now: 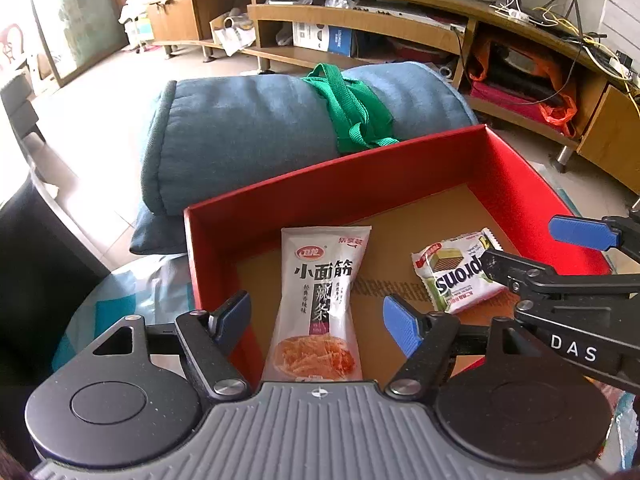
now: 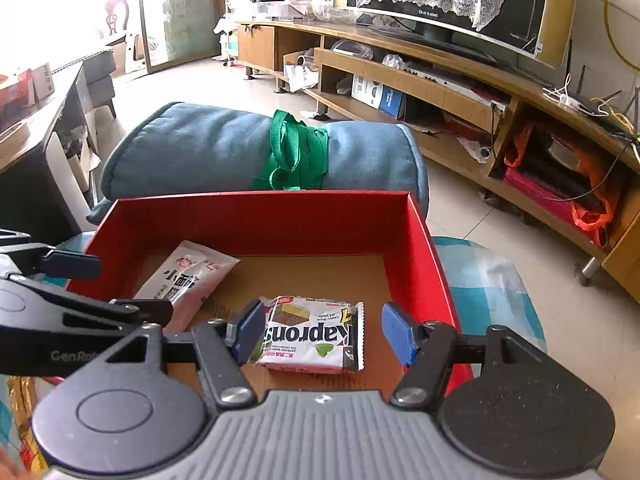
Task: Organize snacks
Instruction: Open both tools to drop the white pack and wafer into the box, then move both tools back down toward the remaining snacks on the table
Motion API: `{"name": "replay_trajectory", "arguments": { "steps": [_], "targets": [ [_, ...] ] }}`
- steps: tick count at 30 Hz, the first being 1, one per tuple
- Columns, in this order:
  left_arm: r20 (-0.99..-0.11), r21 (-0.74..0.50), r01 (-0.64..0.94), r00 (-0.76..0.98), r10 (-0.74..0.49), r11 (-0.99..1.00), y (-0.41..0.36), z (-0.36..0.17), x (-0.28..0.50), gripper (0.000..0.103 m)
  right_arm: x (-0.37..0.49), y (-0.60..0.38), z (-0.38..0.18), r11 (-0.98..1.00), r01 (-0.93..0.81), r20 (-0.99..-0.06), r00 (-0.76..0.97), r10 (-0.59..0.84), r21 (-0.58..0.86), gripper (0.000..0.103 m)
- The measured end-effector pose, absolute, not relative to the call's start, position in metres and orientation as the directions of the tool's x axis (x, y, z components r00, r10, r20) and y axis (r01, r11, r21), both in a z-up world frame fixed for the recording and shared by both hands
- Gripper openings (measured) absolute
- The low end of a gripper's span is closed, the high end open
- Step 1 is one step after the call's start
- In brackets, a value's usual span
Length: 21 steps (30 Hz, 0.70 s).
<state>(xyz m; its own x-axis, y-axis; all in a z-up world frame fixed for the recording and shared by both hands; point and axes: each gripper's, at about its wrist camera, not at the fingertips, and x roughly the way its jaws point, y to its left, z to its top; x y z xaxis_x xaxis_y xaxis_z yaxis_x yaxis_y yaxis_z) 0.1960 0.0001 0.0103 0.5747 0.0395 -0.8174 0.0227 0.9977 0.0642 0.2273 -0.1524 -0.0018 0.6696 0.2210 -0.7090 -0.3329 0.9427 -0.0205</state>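
Both snacks are down in the red box (image 2: pixel 256 220): spicy strip pouch (image 1: pixel 320 304) flat on the cardboard floor toward the box's 9 o'clock side, wafer pack (image 2: pixel 316 334) at about 3 o'clock of it, the two apart. Looks like a release-and-clear step. To do it well I'd lift both tools straight up, pads off the wrappers so nothing drags, and clear the red wall before swinging out to fetch more. Left gripper (image 1: pixel 318 320): jaws moderately wide, pads either side of the pouch with visible gaps, holding nothing. Right gripper (image 2: pixel 320 334): jaws about as wide as the wafer pack; the left pad sits close at the pack's edge, the right pad clearly off it, so no grip. Blue cushion (image 2: pixel 200 152) sits beyond the box at 12 o'clock, not in the way.
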Motion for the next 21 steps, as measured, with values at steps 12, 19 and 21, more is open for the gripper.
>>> {"name": "replay_trajectory", "arguments": {
  "steps": [12, 19, 21],
  "targets": [
    [-0.827, 0.054, 0.03, 0.562, 0.028, 0.998, 0.003, 0.014, 0.161, 0.081, 0.189, -0.151, 0.007, 0.933, -0.36, -0.714, 0.66, 0.234, -0.027, 0.064],
    [-0.829, 0.043, 0.033, 0.56, 0.017, 0.999, 0.007, 0.019, 0.138, 0.081, 0.165, -0.151, 0.011, 0.93, -0.367, -0.718, 0.65, 0.25, -0.008, 0.064],
    [-0.831, 0.043, 0.035, 0.556, 0.017, 0.998, 0.008, 0.019, 0.131, 0.081, 0.158, -0.15, 0.012, 0.928, -0.373, -0.72, 0.645, 0.257, -0.003, 0.064]
  ]
}}
